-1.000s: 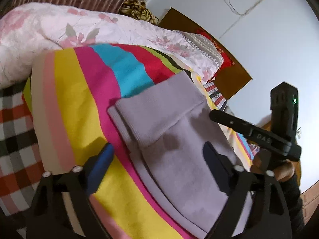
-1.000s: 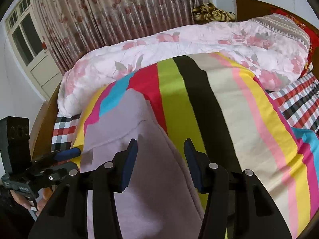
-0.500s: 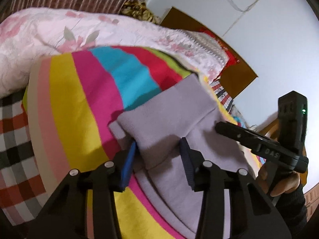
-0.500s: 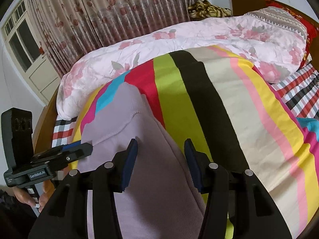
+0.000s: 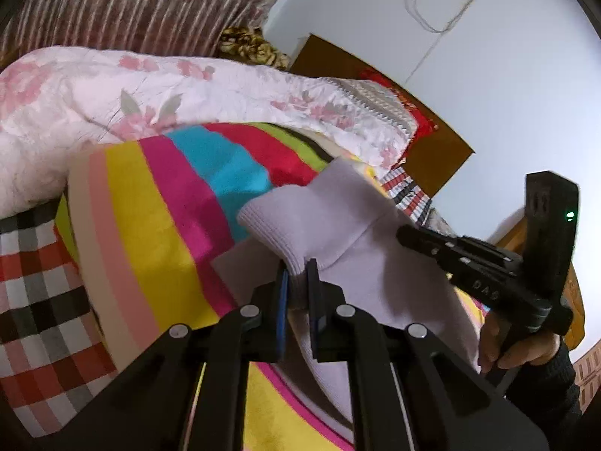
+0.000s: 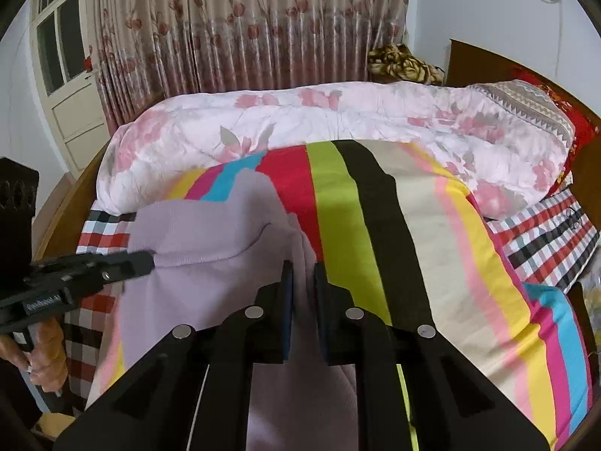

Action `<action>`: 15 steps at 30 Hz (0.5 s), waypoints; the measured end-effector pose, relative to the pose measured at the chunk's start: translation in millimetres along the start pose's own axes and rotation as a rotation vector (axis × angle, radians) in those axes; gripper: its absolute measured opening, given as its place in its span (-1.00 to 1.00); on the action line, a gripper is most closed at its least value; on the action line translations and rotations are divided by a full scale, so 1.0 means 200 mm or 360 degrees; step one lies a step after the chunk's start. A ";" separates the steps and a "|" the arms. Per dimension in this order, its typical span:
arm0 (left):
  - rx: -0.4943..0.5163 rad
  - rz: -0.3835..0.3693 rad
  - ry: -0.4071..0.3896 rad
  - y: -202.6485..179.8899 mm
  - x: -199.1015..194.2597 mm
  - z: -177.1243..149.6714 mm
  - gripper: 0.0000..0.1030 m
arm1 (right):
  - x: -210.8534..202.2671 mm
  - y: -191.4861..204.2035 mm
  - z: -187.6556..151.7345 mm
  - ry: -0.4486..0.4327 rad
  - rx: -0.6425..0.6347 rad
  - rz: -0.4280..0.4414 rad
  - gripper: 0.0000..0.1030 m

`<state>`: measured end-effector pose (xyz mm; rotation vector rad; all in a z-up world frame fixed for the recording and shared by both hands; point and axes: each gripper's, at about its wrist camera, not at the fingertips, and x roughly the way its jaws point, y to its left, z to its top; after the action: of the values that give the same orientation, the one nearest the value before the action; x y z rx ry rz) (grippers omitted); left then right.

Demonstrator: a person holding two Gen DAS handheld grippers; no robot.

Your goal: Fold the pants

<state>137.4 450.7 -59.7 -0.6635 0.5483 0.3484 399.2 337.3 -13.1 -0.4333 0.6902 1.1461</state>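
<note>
Lilac knit pants lie on a striped blanket on a bed. My left gripper is shut on the ribbed band at the pants' near left corner, which is raised off the blanket. In the right wrist view the pants spread to the left, and my right gripper is closing its jaws on the bunched right edge, with the pads pressing the fabric. Each gripper also shows in the other's view: the right gripper at the pants' far side, the left gripper at their left edge.
A pink floral quilt lies rolled along the far side of the bed. A checked sheet shows beside the blanket. A wooden headboard stands to the right, with curtains and a door behind the bed.
Both grippers went from open around the fabric to closed on it. The left one moved onto the ribbed band, whose corner now stands lifted; the right edge is bunched between the right pads.
</note>
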 end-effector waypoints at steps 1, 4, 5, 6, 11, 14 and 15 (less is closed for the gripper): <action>-0.0012 0.0016 0.0017 0.01 0.01 0.00 -0.83 | 0.02 0.00 0.00 0.0019 0.0002 0.0002 -0.75; -0.0021 0.0076 0.0078 0.04 0.08 -0.04 -0.83 | 0.15 0.01 -0.06 0.0131 0.0000 -0.0036 -0.75; -0.0005 0.0093 0.0092 0.05 0.11 -0.04 -0.83 | 0.18 0.00 -0.08 0.0150 0.0024 -0.0028 -0.72; 0.0008 0.0101 0.0117 0.05 0.15 -0.05 -0.80 | 0.19 -0.01 -0.08 0.0147 0.0047 -0.0019 -0.70; 0.0006 0.0018 0.0088 0.08 0.10 -0.02 0.01 | -0.11 -0.01 -0.12 0.0063 0.0128 -0.0078 -0.06; -0.0016 -0.0023 -0.0071 0.07 -0.06 -0.02 0.24 | -0.46 0.12 -0.30 -0.0059 -0.0029 -0.0144 -0.17; 0.0012 -0.0039 -0.0088 0.04 -0.12 -0.02 0.24 | -0.53 0.15 -0.37 -0.0057 -0.0043 -0.0144 -0.25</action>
<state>112.9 450.7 -53.2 -0.6507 0.4881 0.3408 325.0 229.7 8.8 -0.4612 0.6183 1.0762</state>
